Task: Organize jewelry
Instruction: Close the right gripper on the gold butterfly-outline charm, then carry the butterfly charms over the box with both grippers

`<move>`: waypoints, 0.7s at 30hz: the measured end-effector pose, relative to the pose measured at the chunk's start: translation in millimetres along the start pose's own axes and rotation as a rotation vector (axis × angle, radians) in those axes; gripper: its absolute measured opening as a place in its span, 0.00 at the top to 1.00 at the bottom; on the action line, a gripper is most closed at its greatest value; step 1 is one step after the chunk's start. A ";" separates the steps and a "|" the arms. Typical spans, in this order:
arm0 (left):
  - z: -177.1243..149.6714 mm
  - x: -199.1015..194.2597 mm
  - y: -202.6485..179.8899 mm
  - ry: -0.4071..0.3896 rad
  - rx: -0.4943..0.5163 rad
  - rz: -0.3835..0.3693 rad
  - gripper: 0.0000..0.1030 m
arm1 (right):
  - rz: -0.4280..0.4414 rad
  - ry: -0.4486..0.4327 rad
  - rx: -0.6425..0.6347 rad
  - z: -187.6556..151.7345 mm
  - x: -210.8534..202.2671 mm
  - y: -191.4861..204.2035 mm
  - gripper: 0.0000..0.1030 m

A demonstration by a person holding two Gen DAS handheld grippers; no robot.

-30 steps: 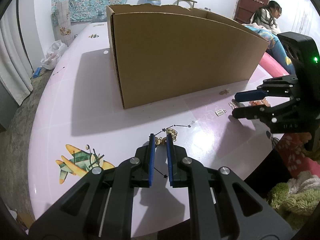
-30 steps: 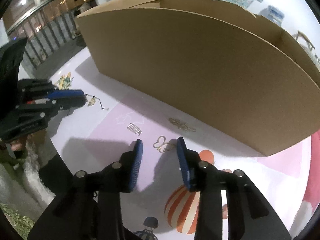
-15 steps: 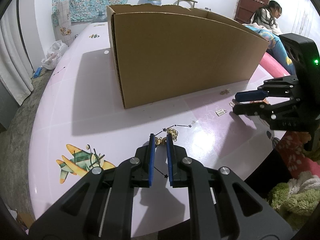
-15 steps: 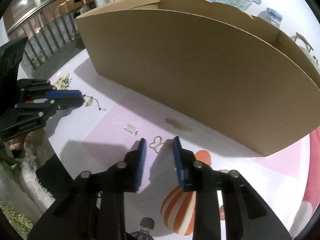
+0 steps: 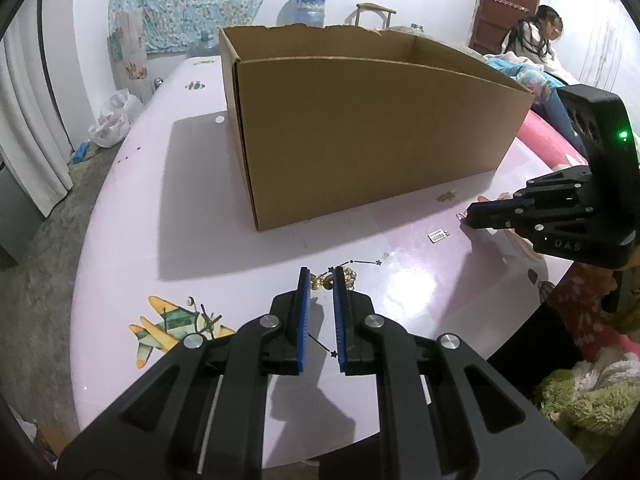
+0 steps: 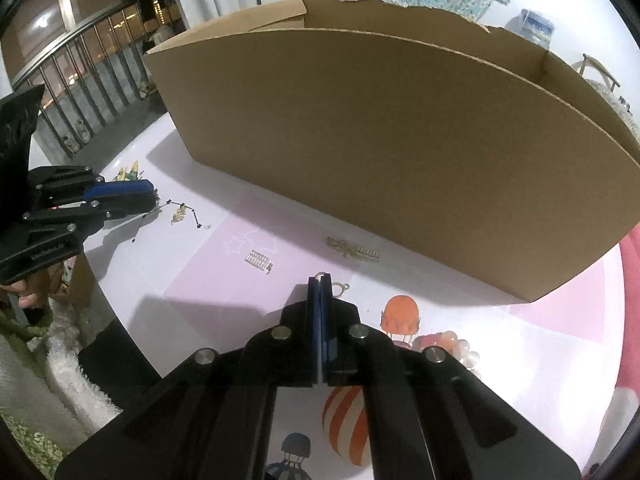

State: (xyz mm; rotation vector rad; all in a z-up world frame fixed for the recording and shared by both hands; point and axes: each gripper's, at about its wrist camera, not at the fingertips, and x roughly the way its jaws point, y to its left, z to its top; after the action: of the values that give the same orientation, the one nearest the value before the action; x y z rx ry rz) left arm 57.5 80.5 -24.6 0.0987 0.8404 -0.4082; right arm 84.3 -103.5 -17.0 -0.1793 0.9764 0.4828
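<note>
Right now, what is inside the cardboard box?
Only the upper inner walls of the cardboard box show, bare brown card. Its floor is hidden behind the near wall in both wrist views, so whether any jewelry lies inside cannot be told.

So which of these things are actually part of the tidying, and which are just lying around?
Part of the job:
- box
- gold butterfly charm between left gripper pads
- wire butterfly in right gripper
- small comb clip
- long hairpin

Just lying about:
- plastic bag on floor
- water jug
- green fluffy cloth
</note>
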 end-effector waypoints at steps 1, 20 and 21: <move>-0.5 -1.5 0.1 -0.001 0.002 0.001 0.90 | -0.002 -0.004 -0.005 0.4 -1.2 2.0 0.99; -4.0 2.7 -3.9 0.004 -0.004 -0.012 0.90 | 0.002 0.060 -0.051 14.2 11.7 4.6 0.81; -3.6 3.3 -3.7 0.005 -0.007 -0.012 0.90 | 0.005 0.059 -0.052 14.0 12.2 5.0 0.81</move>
State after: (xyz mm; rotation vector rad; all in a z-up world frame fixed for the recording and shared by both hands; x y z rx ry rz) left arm 55.5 77.0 -29.2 0.0884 0.8473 -0.4171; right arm 98.1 -90.2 -19.0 -0.2395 1.0225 0.5101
